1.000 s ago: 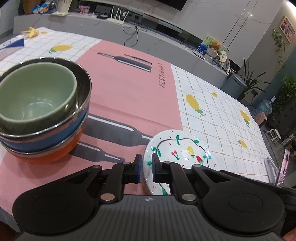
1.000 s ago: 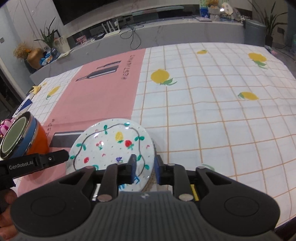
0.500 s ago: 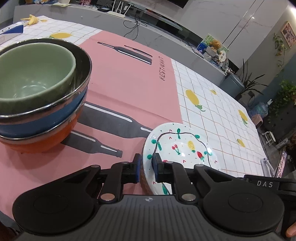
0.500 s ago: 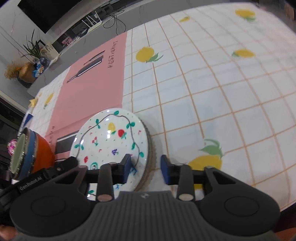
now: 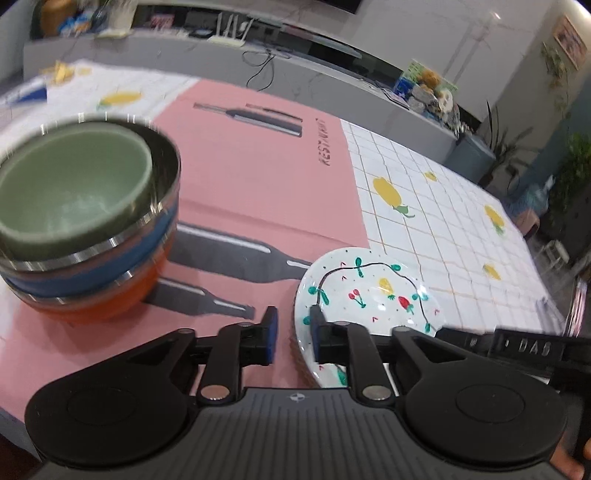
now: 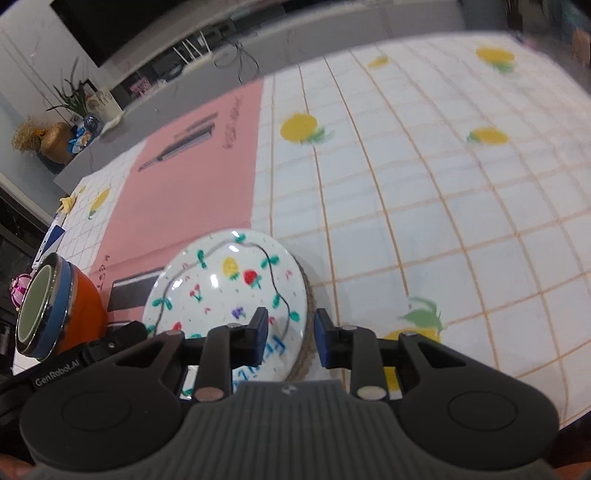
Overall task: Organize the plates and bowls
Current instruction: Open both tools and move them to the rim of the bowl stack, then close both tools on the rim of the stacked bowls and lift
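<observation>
Tools (image 5: 291,328) (image 6: 290,330) open astride round glossy plate (image 6: 229,288).

My table wears a cloth (image 6: 424,206) of white checks with yellow fruit and a pink panel (image 5: 258,177) printed with dark bottles. Beyond its far edge runs a long grey counter (image 5: 332,79) with trailing cables and a white router (image 5: 231,31). A gold vase (image 6: 55,142) and potted plants (image 5: 570,173) stand by pale walls; a framed picture (image 5: 570,35) hangs high
</observation>
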Demonstrator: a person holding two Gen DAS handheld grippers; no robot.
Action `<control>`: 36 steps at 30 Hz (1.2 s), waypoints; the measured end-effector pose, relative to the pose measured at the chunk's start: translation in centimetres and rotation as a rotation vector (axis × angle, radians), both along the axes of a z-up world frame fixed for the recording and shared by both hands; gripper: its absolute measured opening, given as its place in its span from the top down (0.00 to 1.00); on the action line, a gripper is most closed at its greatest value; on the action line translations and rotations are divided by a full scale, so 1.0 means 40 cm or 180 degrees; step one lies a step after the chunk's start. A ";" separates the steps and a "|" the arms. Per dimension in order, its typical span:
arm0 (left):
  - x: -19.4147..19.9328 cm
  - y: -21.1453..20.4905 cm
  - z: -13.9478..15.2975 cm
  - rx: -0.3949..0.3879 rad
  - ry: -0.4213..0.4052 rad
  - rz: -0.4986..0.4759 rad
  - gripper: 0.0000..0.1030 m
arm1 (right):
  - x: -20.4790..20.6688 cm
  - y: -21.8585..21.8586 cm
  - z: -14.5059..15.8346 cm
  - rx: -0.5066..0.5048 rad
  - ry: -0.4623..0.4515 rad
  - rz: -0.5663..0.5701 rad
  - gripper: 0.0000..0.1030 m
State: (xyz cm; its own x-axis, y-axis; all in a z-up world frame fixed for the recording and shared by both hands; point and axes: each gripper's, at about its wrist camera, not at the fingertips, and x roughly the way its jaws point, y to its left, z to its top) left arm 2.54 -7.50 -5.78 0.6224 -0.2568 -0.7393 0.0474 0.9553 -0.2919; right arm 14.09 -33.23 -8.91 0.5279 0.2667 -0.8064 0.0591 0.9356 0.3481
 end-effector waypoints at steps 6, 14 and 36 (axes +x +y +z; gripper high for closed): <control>-0.041 0.006 0.088 0.0327 -0.0220 -0.0151 0.69 | -0.023 0.039 0.050 -0.0050 -0.0348 0.0099 0.51; -0.056 0.120 0.196 0.0490 -0.0369 0.0111 0.57 | -0.019 0.125 0.111 0.0069 -0.0555 0.0193 0.30; -0.005 0.465 0.095 -0.0280 0.0000 0.1356 0.32 | 0.080 0.455 0.040 0.0929 0.0374 0.0373 0.21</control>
State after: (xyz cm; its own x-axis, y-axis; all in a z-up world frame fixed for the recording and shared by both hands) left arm 2.35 11.10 -2.00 0.6865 -0.0390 -0.7260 -0.3455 0.8611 -0.3730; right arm 17.28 -15.01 -7.32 0.3879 0.5486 -0.7406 0.0127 0.8003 0.5995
